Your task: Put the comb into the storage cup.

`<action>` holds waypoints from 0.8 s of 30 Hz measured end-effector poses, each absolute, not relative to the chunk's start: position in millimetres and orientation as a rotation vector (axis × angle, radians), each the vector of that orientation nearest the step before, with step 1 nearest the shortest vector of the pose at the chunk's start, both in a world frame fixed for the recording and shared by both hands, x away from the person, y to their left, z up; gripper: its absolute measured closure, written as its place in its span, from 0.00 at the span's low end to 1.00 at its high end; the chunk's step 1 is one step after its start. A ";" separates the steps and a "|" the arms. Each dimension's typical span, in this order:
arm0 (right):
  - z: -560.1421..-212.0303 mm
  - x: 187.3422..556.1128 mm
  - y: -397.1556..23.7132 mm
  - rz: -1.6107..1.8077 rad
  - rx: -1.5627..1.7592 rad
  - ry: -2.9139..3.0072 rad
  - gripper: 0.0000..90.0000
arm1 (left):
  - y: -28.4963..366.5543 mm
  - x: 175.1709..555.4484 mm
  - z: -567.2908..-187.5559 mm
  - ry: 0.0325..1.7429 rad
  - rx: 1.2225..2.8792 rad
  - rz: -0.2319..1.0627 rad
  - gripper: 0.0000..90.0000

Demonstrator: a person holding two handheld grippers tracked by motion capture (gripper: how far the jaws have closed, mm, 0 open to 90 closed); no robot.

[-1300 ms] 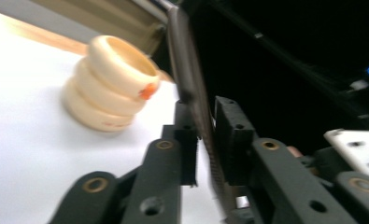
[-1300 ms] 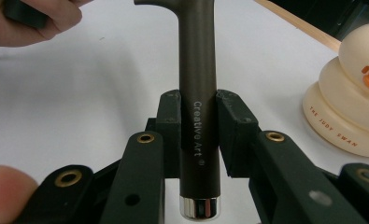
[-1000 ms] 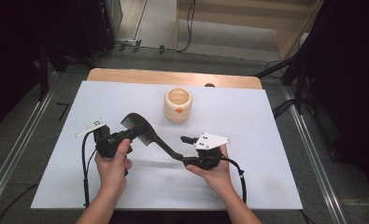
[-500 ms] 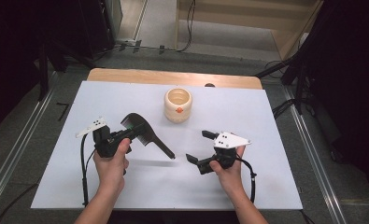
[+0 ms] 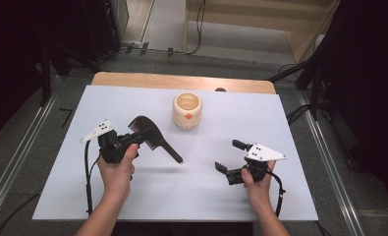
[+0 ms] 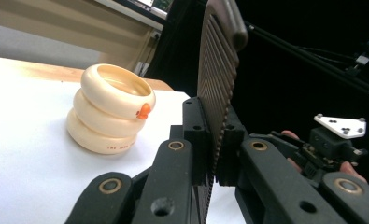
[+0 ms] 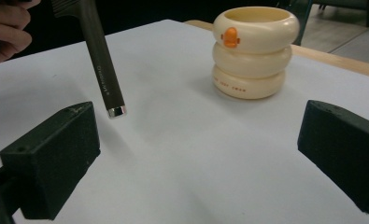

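A dark comb [image 5: 152, 135] is hanging above the white table [image 5: 59, 196], clamped at its toothed head between the jaws of the left gripper [image 5: 125, 139]; its slim handle is slanting down and to the right, its metal-capped end pointing toward the middle of the table without touching it. In the left gripper view the comb's teeth [image 6: 215, 93] are standing upright between the two closed black jaws, which are pressing on it from either side. In the right gripper view the handle [image 7: 102, 65] is dipping in from the upper left, its tip hovering just above the surface.

The right gripper [image 5: 228, 157] is waiting to the right of the comb, jaws spread wide and gripping nothing, well apart from the handle tip. A cream ringed cup [image 5: 187, 110] with a small orange mark is standing upright farther back at the table's centre, clear of both tools.

The step in hand appears to be carrying the comb, lifted and held by one tool alone, with the cup the likely destination. The next move probably calls for the left hand to swing the handle over the cup's open mouth and tilt it steeper so the tip enters cleanly, or for the open right gripper to close on the handle and take over.
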State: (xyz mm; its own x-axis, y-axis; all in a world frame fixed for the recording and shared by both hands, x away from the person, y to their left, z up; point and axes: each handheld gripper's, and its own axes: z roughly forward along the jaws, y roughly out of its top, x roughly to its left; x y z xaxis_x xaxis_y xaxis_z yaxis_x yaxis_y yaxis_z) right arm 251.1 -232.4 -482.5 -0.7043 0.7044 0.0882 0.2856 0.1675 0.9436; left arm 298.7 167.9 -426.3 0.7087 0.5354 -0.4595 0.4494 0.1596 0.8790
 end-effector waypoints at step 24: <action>-499.7 226.2 -286.1 1.524 1.043 1.958 0.00 | 159.6 309.3 -410.7 0.825 1.504 0.106 0.96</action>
